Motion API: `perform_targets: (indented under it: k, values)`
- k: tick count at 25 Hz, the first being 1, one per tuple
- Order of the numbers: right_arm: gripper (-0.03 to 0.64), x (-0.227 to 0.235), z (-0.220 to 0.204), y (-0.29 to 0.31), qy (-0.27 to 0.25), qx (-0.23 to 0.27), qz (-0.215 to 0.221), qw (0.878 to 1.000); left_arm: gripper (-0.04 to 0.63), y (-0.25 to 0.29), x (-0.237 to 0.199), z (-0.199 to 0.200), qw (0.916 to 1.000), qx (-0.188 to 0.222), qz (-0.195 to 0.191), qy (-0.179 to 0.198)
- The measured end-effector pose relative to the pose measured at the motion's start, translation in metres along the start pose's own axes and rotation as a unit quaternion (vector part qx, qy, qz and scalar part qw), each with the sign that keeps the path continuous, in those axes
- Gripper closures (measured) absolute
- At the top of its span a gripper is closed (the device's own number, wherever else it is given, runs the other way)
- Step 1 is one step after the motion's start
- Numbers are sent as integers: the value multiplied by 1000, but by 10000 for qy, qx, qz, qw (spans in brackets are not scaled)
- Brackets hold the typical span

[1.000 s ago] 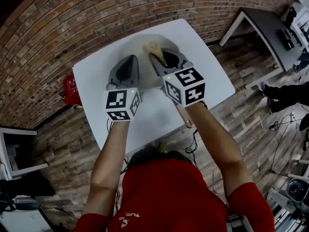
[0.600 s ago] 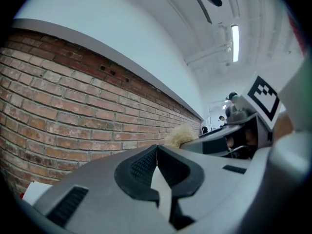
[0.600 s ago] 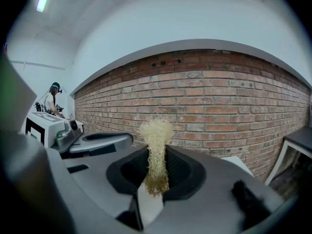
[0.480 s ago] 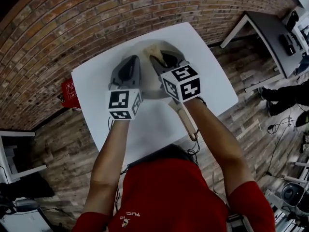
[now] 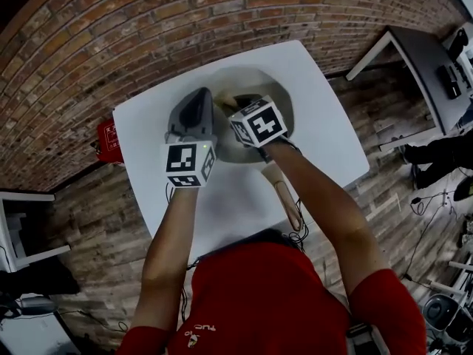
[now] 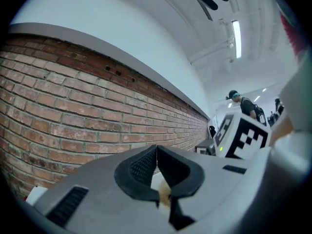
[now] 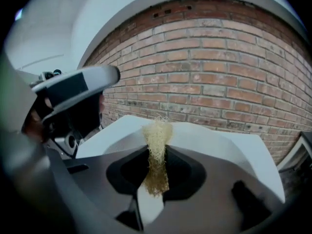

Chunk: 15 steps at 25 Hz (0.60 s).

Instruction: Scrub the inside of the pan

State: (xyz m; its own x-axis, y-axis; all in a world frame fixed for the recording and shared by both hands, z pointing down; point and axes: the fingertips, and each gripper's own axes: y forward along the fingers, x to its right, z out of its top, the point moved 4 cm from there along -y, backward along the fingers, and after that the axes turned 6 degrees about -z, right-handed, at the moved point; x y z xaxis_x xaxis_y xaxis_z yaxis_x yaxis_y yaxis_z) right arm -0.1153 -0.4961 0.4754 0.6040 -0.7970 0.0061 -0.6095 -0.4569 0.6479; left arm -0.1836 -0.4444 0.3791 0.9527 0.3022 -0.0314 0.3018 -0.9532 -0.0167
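A white counter (image 5: 142, 148) stands against a red brick wall (image 5: 111, 35) on a wood-plank floor (image 5: 96, 228). A red object (image 5: 109, 140) sits on the floor just beside the counter's left edge. A dark desk (image 5: 421, 58) stands well apart at the upper right, and cables (image 5: 429, 192) trail across the floor below it. In the left gripper view, a person (image 6: 246, 107) stands far off under a ceiling strip light (image 6: 237, 35).
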Motion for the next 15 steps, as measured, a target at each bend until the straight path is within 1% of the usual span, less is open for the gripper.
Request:
perform_targets:
  k: [3,7,10,15]
  values:
    - [531,-7,-12,17,-27,-371,193,9991,580,-1,-5,-2,10000,-4,75,3]
    - [531,-10,-21,37,-178,-642,290,9974,580,-4,-13,-5,9998,-19,171,-34]
    - [531,-3,-26,47,-272,-773,208,9964,580,-5,-17,-9,9997,-43,224,-56]
    - [531,31,-35,50,-308,-929,-143,9951,580,-4,-24,-10,9995,-65,289,-66]
